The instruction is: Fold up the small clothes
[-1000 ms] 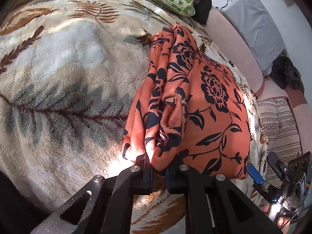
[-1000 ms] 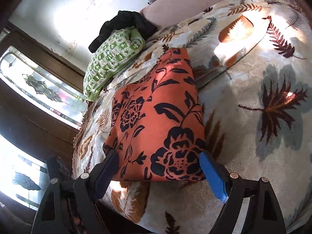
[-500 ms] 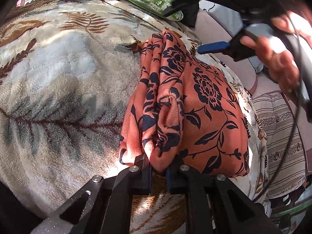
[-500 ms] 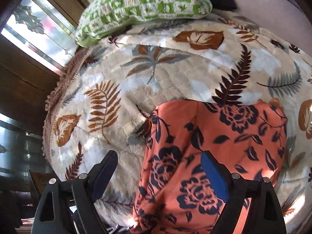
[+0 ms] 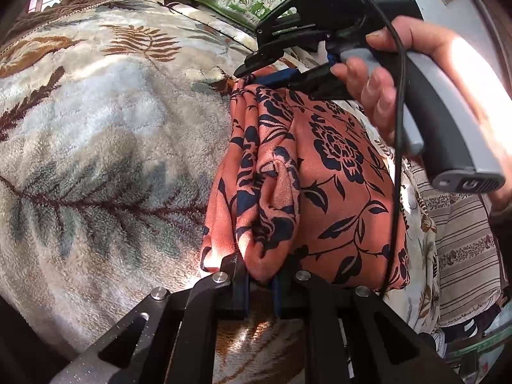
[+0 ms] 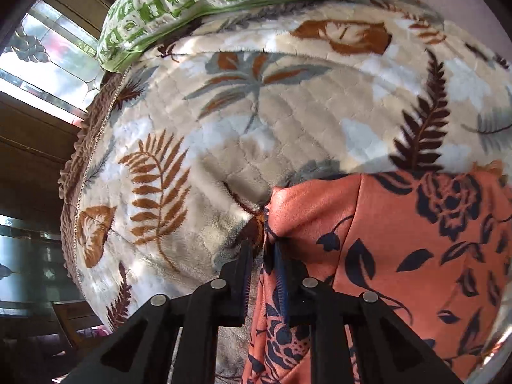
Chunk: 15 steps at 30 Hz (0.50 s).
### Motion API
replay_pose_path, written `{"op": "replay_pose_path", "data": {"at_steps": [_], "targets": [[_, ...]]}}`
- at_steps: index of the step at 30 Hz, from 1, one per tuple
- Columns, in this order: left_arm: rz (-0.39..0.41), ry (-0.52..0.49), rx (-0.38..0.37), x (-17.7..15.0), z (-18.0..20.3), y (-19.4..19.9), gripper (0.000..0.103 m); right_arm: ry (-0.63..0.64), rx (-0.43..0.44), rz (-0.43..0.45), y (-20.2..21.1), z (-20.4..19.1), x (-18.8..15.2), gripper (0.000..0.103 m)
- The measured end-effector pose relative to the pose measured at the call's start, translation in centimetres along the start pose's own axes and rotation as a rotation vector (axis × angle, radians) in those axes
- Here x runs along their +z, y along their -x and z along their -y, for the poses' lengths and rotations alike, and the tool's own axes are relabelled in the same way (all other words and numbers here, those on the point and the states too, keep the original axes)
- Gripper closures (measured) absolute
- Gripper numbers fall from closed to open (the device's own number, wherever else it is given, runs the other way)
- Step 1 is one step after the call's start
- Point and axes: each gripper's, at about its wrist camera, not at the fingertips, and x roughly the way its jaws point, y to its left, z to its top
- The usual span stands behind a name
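An orange garment with dark navy flowers lies partly folded on a leaf-patterned blanket. My left gripper is shut on a bunched near corner of the garment. My right gripper is shut on the garment's far corner. In the left wrist view the right gripper shows at the garment's far end, held by a hand.
A green and white patterned pillow lies at the far edge of the blanket. A striped cushion sits to the right. A window and a dark wooden frame stand left of the bed.
My right gripper has moved from the garment's near side to its far corner and shut on it. The left gripper has kept its hold.
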Motion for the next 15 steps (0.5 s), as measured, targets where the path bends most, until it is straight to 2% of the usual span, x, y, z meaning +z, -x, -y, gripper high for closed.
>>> {"op": "replay_pose_path", "data": {"at_steps": [1, 3, 4, 5, 9, 11, 13, 15], "targets": [[-0.002, 0.014, -0.009, -0.2, -0.2, 0.1, 0.09, -0.018, 0.051, 0.015, 0.0, 0.4, -0.3, 0.079], [-0.002, 0.024, -0.016, -0.2, -0.5, 0.4, 0.09, -0.034, 0.174, 0.067, 1.8, 1.3, -1.0, 0.059], [-0.002, 0.032, -0.022, -0.1, -0.8, 0.5, 0.089, -0.041, 0.241, 0.086, 3.0, 1.5, -1.1, 0.034], [-0.003, 0.04, -0.028, -0.2, -0.8, 0.7, 0.088, -0.054, 0.296, 0.128, 4.7, 2.0, -1.5, 0.027], [0.036, 0.019, -0.024, 0.1, -0.2, 3.5, 0.084, -0.095, 0.447, 0.254, 11.0, 6.0, -5.1, 0.027], [0.064, -0.028, -0.041, 0.0, 0.9, 5.5, 0.081, -0.129, 0.492, 0.285, 12.9, 8.8, -8.6, 0.025], [0.072, -0.064, -0.06, 0.4, 2.2, 6.4, 0.068, -0.169, 0.531, 0.303, 13.7, 11.8, -12.5, 0.024], [0.071, -0.106, -0.07, 1.3, 3.9, 6.3, 0.06, -0.246, 0.576, 0.314, 13.8, 15.1, -16.0, 0.024]]}}
